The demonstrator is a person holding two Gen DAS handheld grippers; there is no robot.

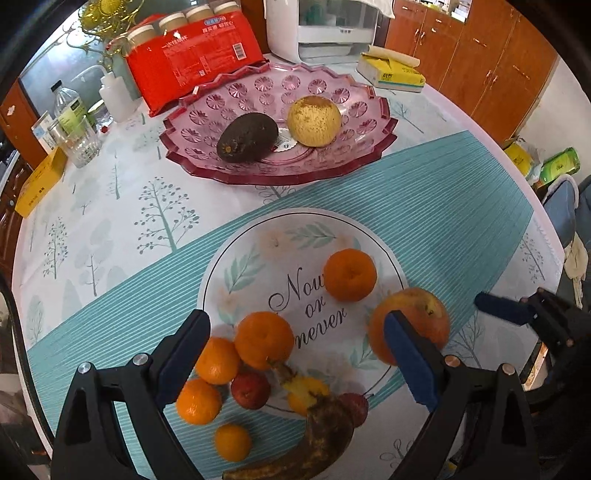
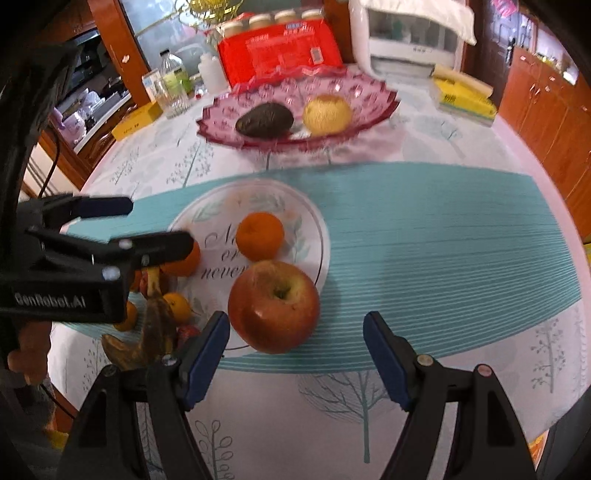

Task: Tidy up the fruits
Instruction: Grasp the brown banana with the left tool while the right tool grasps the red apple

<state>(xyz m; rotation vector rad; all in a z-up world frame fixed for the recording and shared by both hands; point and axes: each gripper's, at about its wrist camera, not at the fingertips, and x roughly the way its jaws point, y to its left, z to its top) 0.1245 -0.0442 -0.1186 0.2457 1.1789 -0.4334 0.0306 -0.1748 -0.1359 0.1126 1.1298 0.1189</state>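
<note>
Hovering over a table, two hand-held tongs point steeply down at loose fruit. Left gripper (image 1: 297,354): jaws spread wide, nothing clasped; btwn them lie several oranges (image 1: 264,339), a small red fruit (image 1: 250,389) & a browned banana (image 1: 325,428). Right gripper (image 2: 297,354): also spread, empty; a red apple (image 2: 274,305) sits just ahead, near its left pad, not touching. Another orange (image 2: 260,235) rests farther back on the round printed mat (image 2: 314,229). Beyond, a pink glass dish (image 1: 369,107) holds a dark avocado (image 1: 247,137) & a yellow fruit (image 1: 314,120). Behind it: red packet (image 1: 192,62), white appliance (image 1: 321,33).
</note>
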